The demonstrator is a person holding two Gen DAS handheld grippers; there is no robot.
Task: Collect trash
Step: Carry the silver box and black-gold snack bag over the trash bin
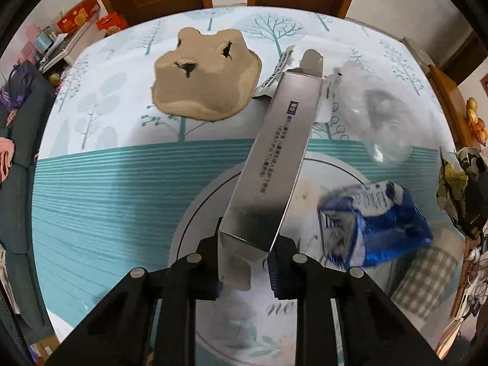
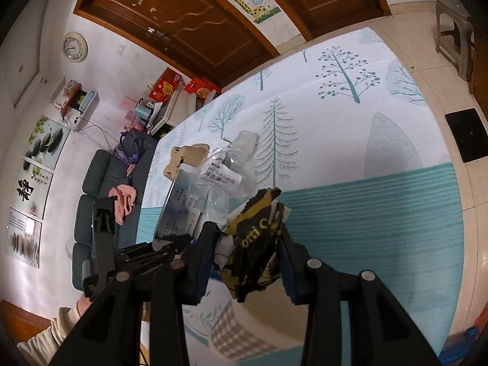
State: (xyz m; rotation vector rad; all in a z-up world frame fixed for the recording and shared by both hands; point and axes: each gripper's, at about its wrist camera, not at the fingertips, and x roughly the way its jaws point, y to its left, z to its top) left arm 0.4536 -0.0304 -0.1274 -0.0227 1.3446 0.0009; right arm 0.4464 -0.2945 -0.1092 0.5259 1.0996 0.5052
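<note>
My left gripper (image 1: 245, 262) points down at the table, shut on the near end of a long silver carton (image 1: 274, 152) that slants away up to the right. Beyond it lie a brown pulp tray (image 1: 204, 82), a white wrapper (image 1: 280, 70) and a clear plastic bottle (image 1: 381, 122). A crumpled blue carton (image 1: 375, 222) shows blurred at the right. My right gripper (image 2: 247, 262) is shut on a crumpled black-and-yellow wrapper (image 2: 256, 238), held above the table. In the right wrist view the bottle (image 2: 231, 164) and silver carton (image 2: 180, 210) are just behind it.
A round pale basin (image 1: 195, 213) lies under the silver carton, its wall (image 2: 259, 320) below my right gripper. The tree-print tablecloth (image 1: 100, 183) covers the table. A dark sofa (image 2: 97, 183) stands at the left, and wooden doors (image 2: 183, 15) and a grey stool (image 2: 454, 30) stand beyond.
</note>
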